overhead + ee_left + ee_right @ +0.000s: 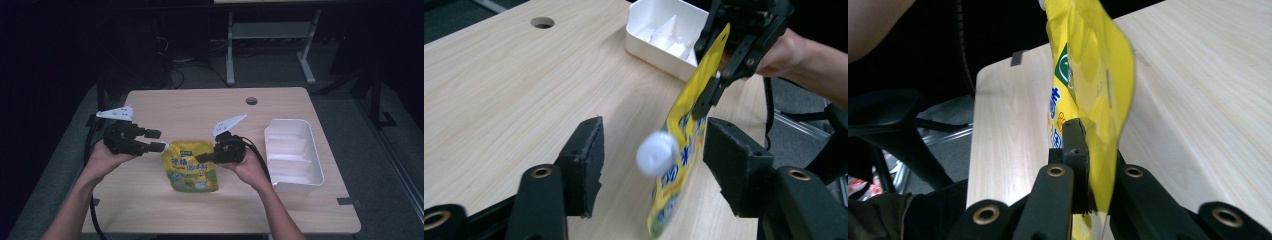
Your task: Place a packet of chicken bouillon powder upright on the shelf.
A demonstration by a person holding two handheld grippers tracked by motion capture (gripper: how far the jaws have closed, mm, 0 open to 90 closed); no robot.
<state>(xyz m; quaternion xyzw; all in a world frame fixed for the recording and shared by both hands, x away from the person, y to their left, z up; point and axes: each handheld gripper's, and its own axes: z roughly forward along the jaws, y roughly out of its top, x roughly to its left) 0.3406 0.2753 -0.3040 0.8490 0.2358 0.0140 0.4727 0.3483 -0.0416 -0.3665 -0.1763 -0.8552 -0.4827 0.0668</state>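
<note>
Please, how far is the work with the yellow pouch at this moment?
Done: the right gripper is clamped on the yellow plastic spouted pouch, holding it above the wooden table. In hand: the left gripper stands open around its white cap. Left, probably: placing it in the white plastic tray.

The wooden table [190, 107] is seen whole in the high view, from above its near edge, looking forward and down, with the floor beyond it taken in. In the left gripper view the table [499, 90] is looked across low and close, toward the white tray [659, 25] near its far corner. In the right gripper view the table [1208, 90] is faced from very near, toward its edge. The yellow pouch [190, 167] above the table is shared by all three views [684, 125] [1093, 75].
</note>
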